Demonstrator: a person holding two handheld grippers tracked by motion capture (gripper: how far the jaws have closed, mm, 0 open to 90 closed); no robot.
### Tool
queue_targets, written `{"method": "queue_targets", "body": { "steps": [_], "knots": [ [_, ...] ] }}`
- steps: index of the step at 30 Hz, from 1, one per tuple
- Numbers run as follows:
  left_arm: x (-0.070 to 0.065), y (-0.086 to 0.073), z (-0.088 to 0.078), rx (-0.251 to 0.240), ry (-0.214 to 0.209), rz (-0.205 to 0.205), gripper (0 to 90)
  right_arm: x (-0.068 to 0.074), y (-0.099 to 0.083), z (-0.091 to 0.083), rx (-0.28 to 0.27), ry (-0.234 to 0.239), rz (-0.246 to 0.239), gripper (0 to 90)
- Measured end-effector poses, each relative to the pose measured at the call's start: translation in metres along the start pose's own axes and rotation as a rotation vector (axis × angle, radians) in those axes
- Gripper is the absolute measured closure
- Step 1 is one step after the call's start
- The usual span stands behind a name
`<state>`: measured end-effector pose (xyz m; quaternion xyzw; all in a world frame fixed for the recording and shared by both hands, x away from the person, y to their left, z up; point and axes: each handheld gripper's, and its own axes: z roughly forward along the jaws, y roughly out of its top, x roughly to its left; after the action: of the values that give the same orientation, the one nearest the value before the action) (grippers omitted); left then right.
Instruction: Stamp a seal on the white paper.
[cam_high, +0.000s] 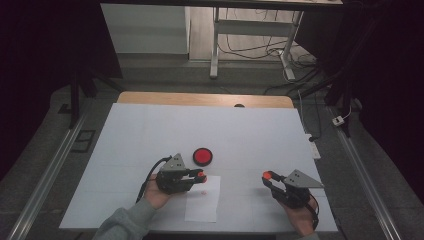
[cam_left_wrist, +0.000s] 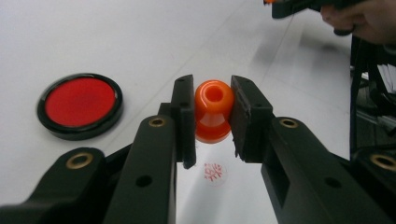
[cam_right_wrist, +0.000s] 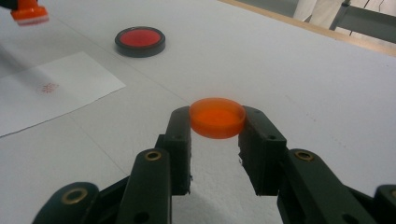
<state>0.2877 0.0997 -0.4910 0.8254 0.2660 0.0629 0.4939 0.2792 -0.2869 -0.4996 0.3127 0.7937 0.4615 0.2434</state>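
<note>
Orange stamp (cam_left_wrist: 213, 112) clamped in left hand-held gripper (cam_left_wrist: 212, 119), above stamped paper (cam_high: 202, 200), right hand-held gripper (cam_right_wrist: 217, 122) holding orange cap (cam_right_wrist: 217, 116)

Two hand-held black two-jaw grippers, left gripper (cam_high: 200, 176) and right gripper (cam_high: 266, 175). Matt black jaws, flat and blocky at the tips, broadening toward the base. Brass-ringed pivot holes and plain round holes along the black links (cam_left_wrist: 157, 122). Grey three-cornered plate (cam_high: 176, 161) on top of each, dotted with small dark holes. Black cable (cam_high: 150, 175) trailing from the left one. Grey long sleeve (cam_high: 125, 224) on the left forearm.
</note>
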Motion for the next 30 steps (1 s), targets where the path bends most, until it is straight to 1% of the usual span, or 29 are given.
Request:
{"method": "queue_targets", "body": {
  "steps": [7,12,16,22,30],
  "knots": [
    [0.005,0.009,-0.009,-0.042,0.011,-0.013,72.2,-0.001,0.0,0.001,0.005,-0.002,-0.001,64.7],
    [0.006,0.016,-0.014,-0.054,0.012,-0.006,72.2,0.0,0.0,0.001,0.002,0.001,0.0,64.7],
    [0.008,0.02,-0.018,-0.069,0.009,-0.011,72.2,0.0,0.0,0.001,0.002,0.002,-0.001,64.7],
    [0.009,0.021,-0.022,-0.077,0.006,-0.013,72.2,0.0,0.0,0.001,0.002,0.004,-0.003,64.7],
    [0.007,0.022,-0.021,-0.071,0.001,-0.008,72.2,0.0,0.0,0.002,0.003,0.006,-0.005,64.7]
  ]
}}
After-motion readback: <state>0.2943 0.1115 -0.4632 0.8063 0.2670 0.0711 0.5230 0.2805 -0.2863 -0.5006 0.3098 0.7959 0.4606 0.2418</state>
